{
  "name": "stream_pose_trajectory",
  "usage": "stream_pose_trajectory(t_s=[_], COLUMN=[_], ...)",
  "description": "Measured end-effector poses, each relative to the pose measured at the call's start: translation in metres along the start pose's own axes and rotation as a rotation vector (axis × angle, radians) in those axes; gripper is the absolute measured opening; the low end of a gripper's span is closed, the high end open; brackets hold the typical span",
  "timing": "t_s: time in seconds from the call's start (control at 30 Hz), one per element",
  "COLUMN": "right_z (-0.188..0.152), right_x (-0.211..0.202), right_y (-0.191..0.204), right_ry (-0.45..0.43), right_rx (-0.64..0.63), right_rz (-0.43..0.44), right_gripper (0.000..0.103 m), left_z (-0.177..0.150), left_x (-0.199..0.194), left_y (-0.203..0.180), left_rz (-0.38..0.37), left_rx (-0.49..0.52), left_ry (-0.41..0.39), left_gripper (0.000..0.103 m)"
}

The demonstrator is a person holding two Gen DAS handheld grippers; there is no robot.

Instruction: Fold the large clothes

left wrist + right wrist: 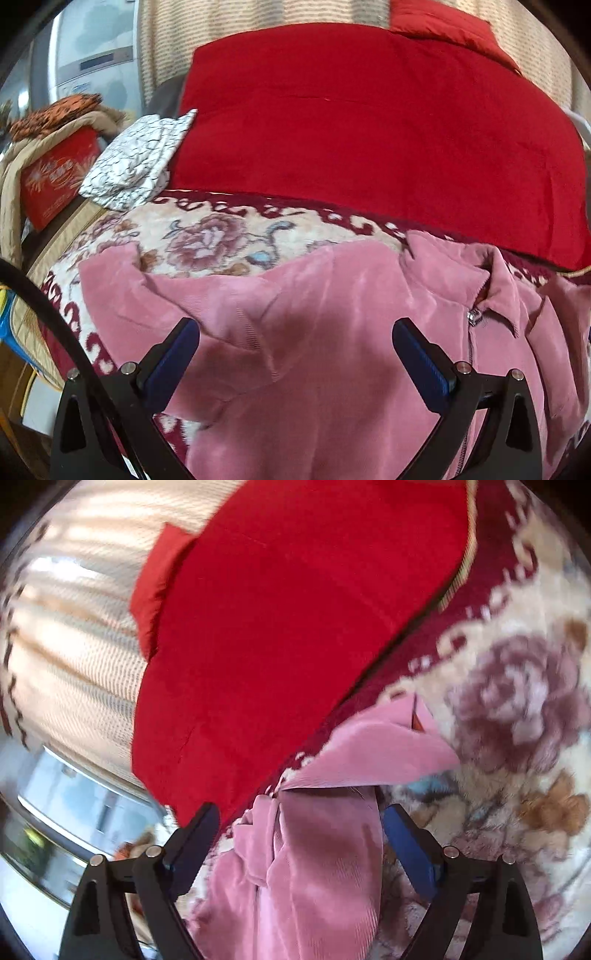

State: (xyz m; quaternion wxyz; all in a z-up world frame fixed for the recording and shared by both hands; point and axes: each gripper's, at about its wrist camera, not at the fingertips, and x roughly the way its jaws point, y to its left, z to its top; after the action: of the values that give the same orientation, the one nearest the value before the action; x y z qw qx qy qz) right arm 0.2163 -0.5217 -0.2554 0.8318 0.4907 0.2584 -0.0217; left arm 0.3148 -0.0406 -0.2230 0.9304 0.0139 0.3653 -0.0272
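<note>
Pink jacket spread flat on a flowered blanket, front side up, zip closed to the collar, collar toward the far right in the left wrist view; one sleeve lying off to the left, crossed by a soft fold. Left gripper hovering over the chest of the jacket, jaws wide apart, blue pads clear of the cloth, nothing between them but the jacket lying below.

Right gripper also spread wide, a bunched and twisted part of the pink jacket lying between the fingers without either pad pressing on it; view blurred, so which part of the jacket cannot be told; a flap of it folded over toward the blanket's big rose pattern.

Beyond the jacket a red quilt covering the far half of the bed, a lighter red pillow at its far edge; a folded white cloth with black crackle lines just beside the quilt's left corner. Off the bed to the left a red box with a tan coat draped over it; striped curtain behind.
</note>
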Motion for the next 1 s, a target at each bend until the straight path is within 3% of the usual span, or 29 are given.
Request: stream_pose_trajectory(t_s=[0.13, 0.23, 0.27, 0.3, 0.4, 0.47, 0.53, 0.63, 0.7, 0.73, 0.83, 1.0], right_z=[0.011, 0.019, 0.021, 0.023, 0.021, 0.013, 0.0, -0.035, -0.069, -0.092, -0.154, -0.251], right_x=[0.039, 0.067, 0.07, 0.074, 0.076, 0.065, 0.054, 0.042, 0.046, 0.056, 0.089, 0.132], right_y=[-0.011, -0.022, -0.024, -0.027, -0.009, 0.023, 0.052, 0.101, 0.131, 0.146, 0.166, 0.143], right_ry=[0.074, 0.08, 0.076, 0.078, 0.039, -0.028, -0.076, -0.068, 0.0, 0.078, 0.234, 0.557], right_rx=[0.064, 0.089, 0.092, 0.088, -0.006, -0.155, -0.279, -0.466, -0.6, -0.675, -0.851, -0.917], right_rz=[0.022, -0.042, -0.063, -0.084, -0.093, -0.054, 0.031, 0.142, 0.159, 0.143, 0.039, -0.038], right_gripper=[0.084, 0.066, 0.039, 0.026, 0.021, 0.02, 0.02, 0.02, 0.02, 0.021, 0.021, 0.025], left_z=[-0.003, -0.006, -0.007, -0.007, -0.004, -0.002, 0.001, 0.005, 0.006, 0.006, 0.004, -0.002], left_x=[0.007, 0.008, 0.008, 0.008, 0.006, 0.005, 0.003, -0.002, -0.004, -0.005, -0.004, 0.004], left_y=[-0.02, -0.033, -0.035, -0.036, -0.033, -0.028, -0.017, 0.003, 0.023, 0.036, 0.069, 0.107], left_rz=[-0.008, 0.003, 0.008, 0.013, 0.024, 0.013, 0.003, 0.026, 0.053, 0.066, 0.091, 0.064], left_rx=[0.045, 0.095, 0.111, 0.12, 0.12, 0.095, 0.055, 0.01, -0.028, -0.053, -0.123, -0.223], left_ry=[0.021, 0.02, 0.014, 0.009, 0.003, 0.007, 0.007, -0.007, -0.015, -0.017, 0.001, 0.059], left_gripper=[0.103, 0.103, 0.103, 0.103, 0.103, 0.103, 0.103, 0.103, 0.103, 0.103, 0.103, 0.103])
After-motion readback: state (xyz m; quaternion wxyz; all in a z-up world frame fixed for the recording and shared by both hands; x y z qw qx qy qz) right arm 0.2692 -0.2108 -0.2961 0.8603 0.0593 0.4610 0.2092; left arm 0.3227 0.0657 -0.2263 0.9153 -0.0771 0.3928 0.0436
